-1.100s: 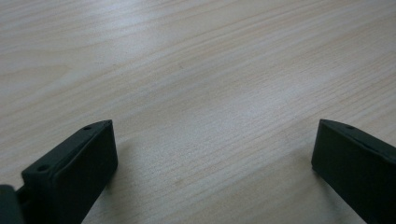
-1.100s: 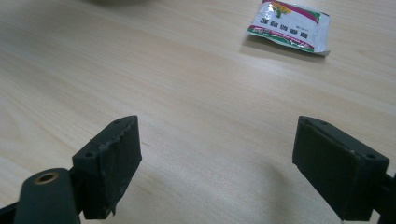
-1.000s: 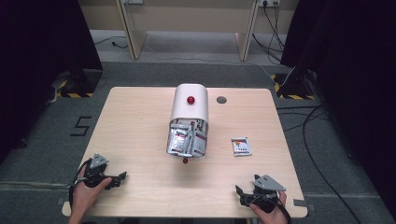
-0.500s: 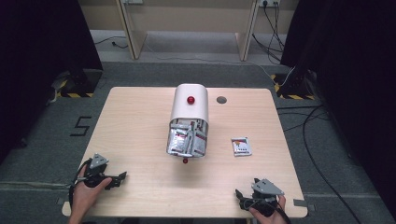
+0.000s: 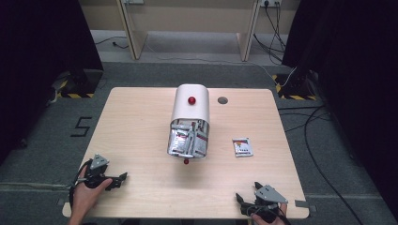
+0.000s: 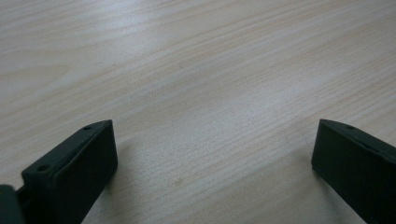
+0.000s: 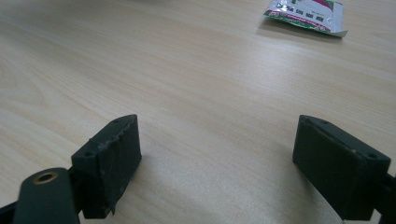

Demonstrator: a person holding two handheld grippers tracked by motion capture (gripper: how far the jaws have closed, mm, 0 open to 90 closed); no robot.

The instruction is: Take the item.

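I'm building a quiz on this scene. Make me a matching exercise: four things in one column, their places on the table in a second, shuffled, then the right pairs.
Things:
1. white round-topped dispenser with red knob
2. loose flat sachet
3. left gripper
4. small dark round hole in the light wooden table

Places:
A. near left corner, jaws open
B. middle of the table, sachets stacked in its front
C. far side, right of the dispenser
D. alone, right of the dispenser's front

Pairs: 1-B, 2-D, 3-A, 4-C
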